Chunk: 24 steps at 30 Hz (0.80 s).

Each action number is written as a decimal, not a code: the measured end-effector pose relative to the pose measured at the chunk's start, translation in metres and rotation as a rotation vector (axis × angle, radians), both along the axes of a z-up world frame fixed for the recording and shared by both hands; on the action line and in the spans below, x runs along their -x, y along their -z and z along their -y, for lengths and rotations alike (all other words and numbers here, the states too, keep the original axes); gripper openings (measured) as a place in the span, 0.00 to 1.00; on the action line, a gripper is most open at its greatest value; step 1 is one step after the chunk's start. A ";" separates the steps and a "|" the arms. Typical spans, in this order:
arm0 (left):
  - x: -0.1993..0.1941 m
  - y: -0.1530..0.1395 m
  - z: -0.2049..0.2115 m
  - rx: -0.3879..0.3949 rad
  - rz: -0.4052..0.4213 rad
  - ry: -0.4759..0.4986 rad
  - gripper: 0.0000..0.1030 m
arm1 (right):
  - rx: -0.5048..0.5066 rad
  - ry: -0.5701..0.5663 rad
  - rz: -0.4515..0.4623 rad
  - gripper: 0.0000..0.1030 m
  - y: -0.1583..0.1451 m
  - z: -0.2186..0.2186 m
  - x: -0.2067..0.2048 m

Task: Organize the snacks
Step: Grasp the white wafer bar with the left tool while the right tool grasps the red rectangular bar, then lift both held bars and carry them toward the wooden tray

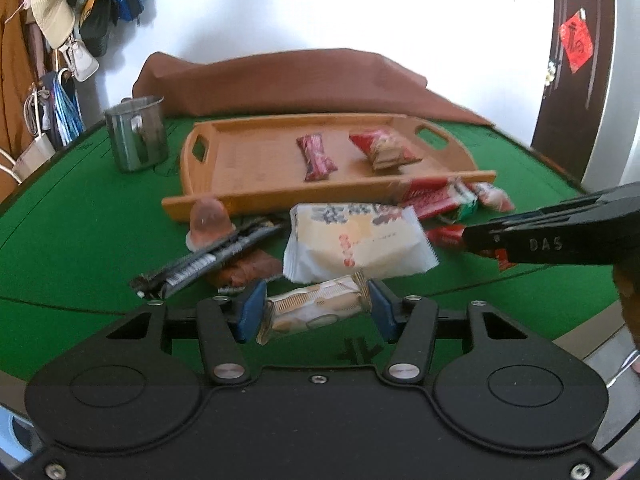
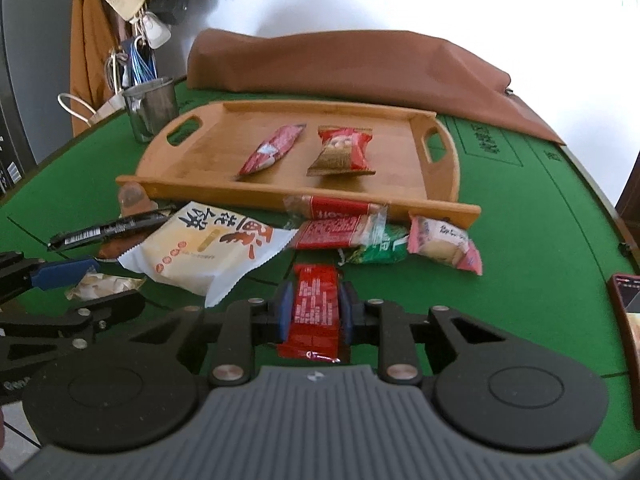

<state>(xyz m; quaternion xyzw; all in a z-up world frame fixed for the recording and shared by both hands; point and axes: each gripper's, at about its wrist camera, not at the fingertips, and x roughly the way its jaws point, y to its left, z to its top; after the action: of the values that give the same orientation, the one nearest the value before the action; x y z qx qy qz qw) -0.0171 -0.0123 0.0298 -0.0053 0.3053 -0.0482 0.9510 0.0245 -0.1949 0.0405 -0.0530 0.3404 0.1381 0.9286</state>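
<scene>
The left tool [image 1: 316,308] pinches a pale biscuit packet [image 1: 316,310] crosswise between its 2 blue pads, just above the green table [image 1: 80,240]. The right tool [image 2: 314,310] pinches a red snack packet [image 2: 316,312] by its long sides, and the packet points away from the camera.

Behind them, a wooden tray [image 2: 440,204] stands on the table with 2 snacks inside: a narrow red packet [image 2: 272,148] and a red and brown packet [image 2: 342,150], lying apart. In front of the tray's near rim lies a pile of loose snacks; the biggest is a large white packet [image 2: 208,248]. A black wrapper [image 2: 108,230] lies to its left. A metal cup [image 1: 136,136] stands left of the tray.
</scene>
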 end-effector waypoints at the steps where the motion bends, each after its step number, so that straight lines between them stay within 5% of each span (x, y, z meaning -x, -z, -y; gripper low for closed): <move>1: 0.001 -0.003 -0.001 0.005 0.005 0.004 0.52 | -0.003 0.004 0.002 0.29 -0.001 0.001 0.000; 11: -0.004 -0.018 -0.003 0.001 0.042 0.006 0.52 | 0.032 -0.024 -0.053 0.32 0.009 0.008 0.004; 13: -0.006 -0.016 -0.004 0.002 0.035 0.004 0.52 | 0.054 -0.029 -0.061 0.48 0.013 0.011 0.007; 16: -0.009 -0.014 -0.005 0.005 0.025 0.002 0.52 | 0.085 -0.030 -0.069 0.53 0.015 0.015 0.012; 24: -0.015 -0.011 -0.008 0.003 0.028 -0.011 0.52 | 0.202 0.197 -0.034 0.63 0.017 0.036 0.001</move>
<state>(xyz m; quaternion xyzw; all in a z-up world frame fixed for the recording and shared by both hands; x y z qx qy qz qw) -0.0016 -0.0039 0.0413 -0.0080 0.2919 -0.0435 0.9554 0.0236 -0.2306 0.0233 -0.1102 0.3717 0.0123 0.9217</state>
